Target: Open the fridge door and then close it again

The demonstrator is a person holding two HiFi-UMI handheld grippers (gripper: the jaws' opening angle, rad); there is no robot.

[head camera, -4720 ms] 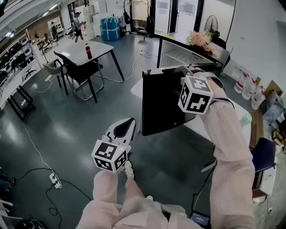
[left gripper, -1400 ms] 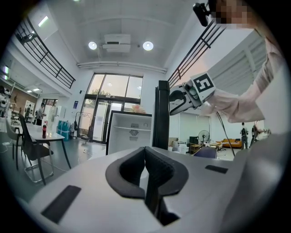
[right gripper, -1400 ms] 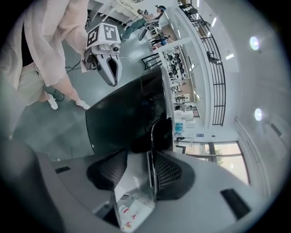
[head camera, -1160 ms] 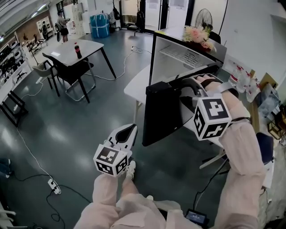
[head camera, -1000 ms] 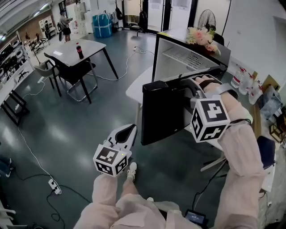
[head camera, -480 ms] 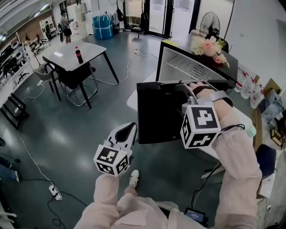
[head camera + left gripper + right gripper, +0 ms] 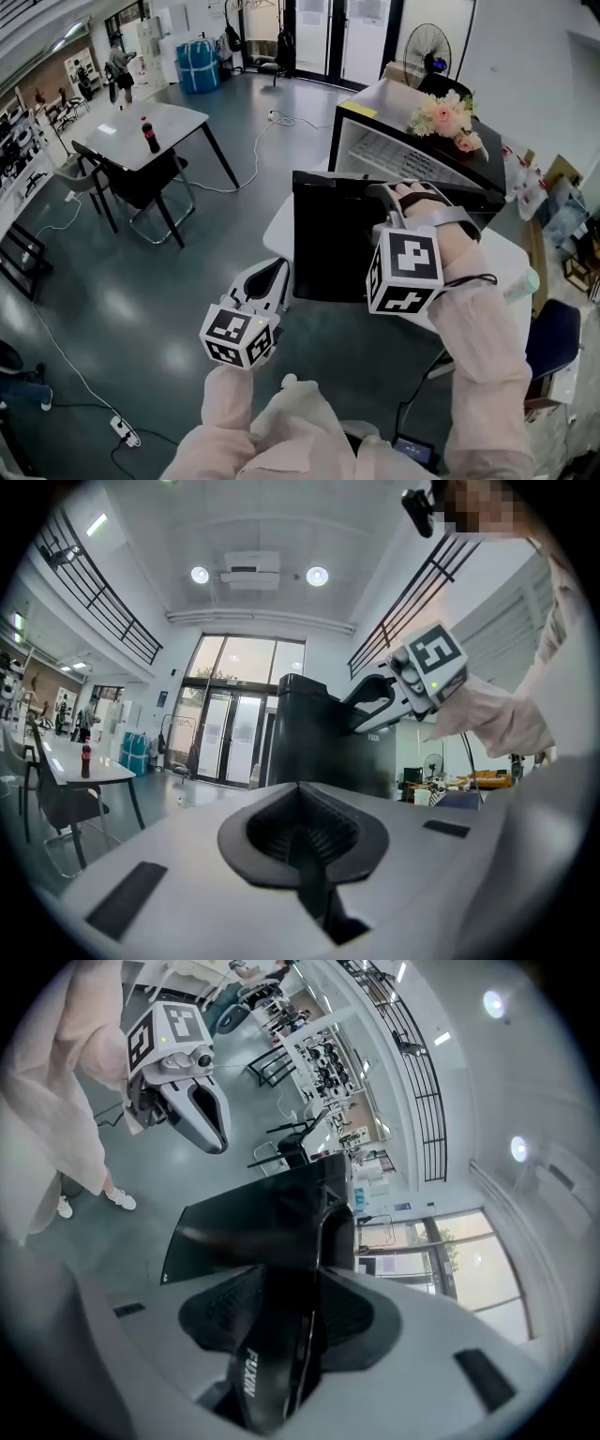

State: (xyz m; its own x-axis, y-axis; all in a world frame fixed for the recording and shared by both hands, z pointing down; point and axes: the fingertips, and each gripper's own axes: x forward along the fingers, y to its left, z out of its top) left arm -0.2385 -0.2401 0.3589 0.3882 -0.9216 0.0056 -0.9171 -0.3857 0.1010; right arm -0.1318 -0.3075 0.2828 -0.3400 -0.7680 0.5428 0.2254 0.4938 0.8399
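A small black fridge stands on a white table. Its door stands swung out with its dark face toward me. My right gripper reaches over the door's top edge; in the right gripper view the door runs between the pads of the right gripper. The pads grip that edge, though the jaws have just been opening a little. My left gripper hangs low in front of the fridge, shut and empty, and it looks at the door from the side.
Pink flowers sit on top of the fridge. A white table with a cola bottle and dark chairs stands to the left. A fan is at the back. A cable and socket strip lie on the floor.
The right gripper has carried the door's top edge to the left in the head view, and the door's face has turned more squarely toward me. The left gripper stays shut and empty.
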